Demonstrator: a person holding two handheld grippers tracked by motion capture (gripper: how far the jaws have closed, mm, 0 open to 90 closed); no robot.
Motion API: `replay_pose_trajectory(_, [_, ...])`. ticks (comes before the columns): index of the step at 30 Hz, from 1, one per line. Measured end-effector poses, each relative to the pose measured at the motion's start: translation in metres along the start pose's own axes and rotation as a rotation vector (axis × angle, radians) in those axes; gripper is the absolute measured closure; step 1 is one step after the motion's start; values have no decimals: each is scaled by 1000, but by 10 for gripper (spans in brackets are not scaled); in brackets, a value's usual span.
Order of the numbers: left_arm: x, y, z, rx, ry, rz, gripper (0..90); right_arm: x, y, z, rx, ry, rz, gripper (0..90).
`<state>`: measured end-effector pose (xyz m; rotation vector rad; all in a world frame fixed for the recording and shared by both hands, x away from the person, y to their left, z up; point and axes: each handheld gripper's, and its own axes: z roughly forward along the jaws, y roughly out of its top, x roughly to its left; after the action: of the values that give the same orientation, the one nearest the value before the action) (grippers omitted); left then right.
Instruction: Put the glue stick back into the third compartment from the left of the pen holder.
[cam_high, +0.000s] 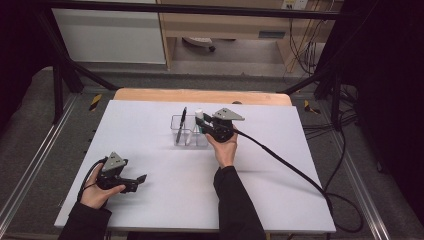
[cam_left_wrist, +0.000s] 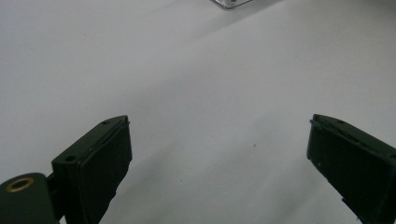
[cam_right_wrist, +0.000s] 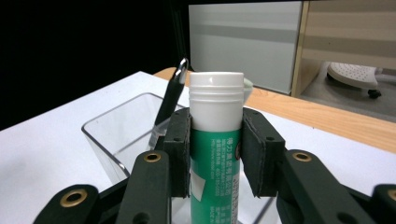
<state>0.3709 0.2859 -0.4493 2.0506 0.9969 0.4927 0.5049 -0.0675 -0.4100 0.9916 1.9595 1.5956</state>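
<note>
A green glue stick (cam_right_wrist: 215, 154) with a white cap stands upright at the centre of the frame, clamped between the right gripper (cam_right_wrist: 215, 156)'s fingers, over a clear plastic organizer (cam_right_wrist: 119, 135) that holds a black pen (cam_right_wrist: 172, 95). At lower left of the high view, the left gripper (cam_high: 141, 179) rests on the white desk (cam_high: 165, 200), fingers wide apart, holding nothing.

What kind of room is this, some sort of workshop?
Probably a lab set up for recording: a white-topped table ringed by a black metal frame, cables trailing across the floor, and a person's hand working a cabled right gripper.
</note>
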Motion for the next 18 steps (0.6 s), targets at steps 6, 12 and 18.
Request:
replay_pose_trajectory(6, [-1,0,1,4,0,5,63,1,-5,0,78,0,-27,652])
replay_pose_trajectory(12, [0,0,0,3,0,4,63,2,4,-9,92,-3,-21,459])
replay_pose_trajectory(18, [-1,0,1,7,-3,2,63,0,19,-26,156,-4,-19,222])
